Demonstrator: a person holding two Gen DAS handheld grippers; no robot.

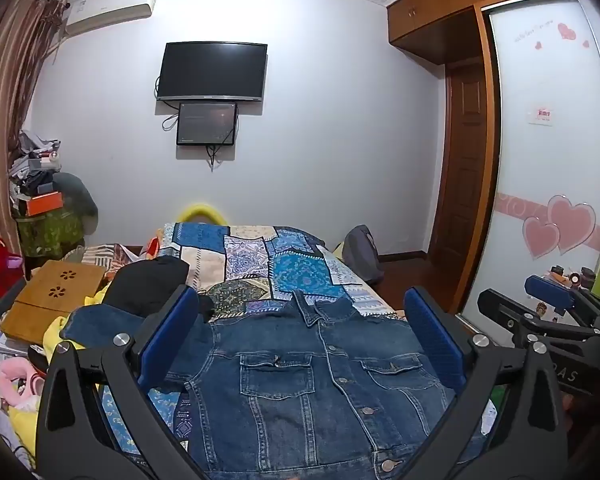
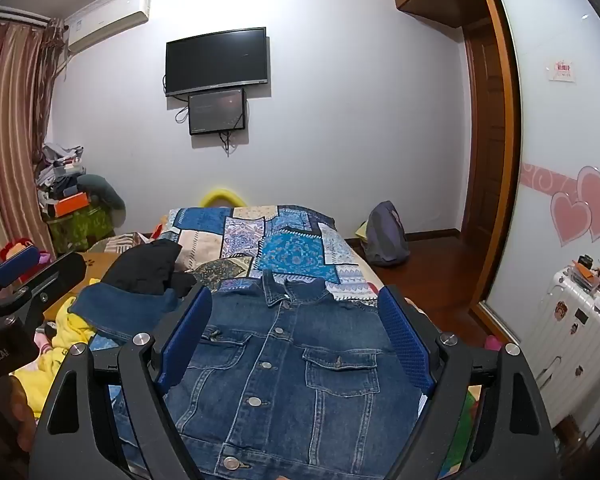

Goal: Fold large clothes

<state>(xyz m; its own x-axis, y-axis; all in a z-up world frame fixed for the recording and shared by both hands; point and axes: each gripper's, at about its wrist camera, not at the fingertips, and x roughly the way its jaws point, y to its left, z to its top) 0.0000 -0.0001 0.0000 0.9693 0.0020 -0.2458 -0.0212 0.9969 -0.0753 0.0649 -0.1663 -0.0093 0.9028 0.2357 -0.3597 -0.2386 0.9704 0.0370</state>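
Denim jacket [image 1: 320, 376] laid flat, buttoned front up, on patchwork bedspread [image 1: 260, 256], collar toward far wall. Left gripper [image 1: 300, 340] held above jacket, jaws spread, nothing grasped. Right gripper [image 2: 296, 340] likewise released, above jacket.

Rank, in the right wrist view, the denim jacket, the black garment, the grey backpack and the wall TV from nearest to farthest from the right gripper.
1. Denim jacket: on the bed, beneath the right gripper, whose jaws are open.
2. Black garment: further up the bed, on the left.
3. Grey backpack: on the floor, far right.
4. Wall TV: on the back wall.
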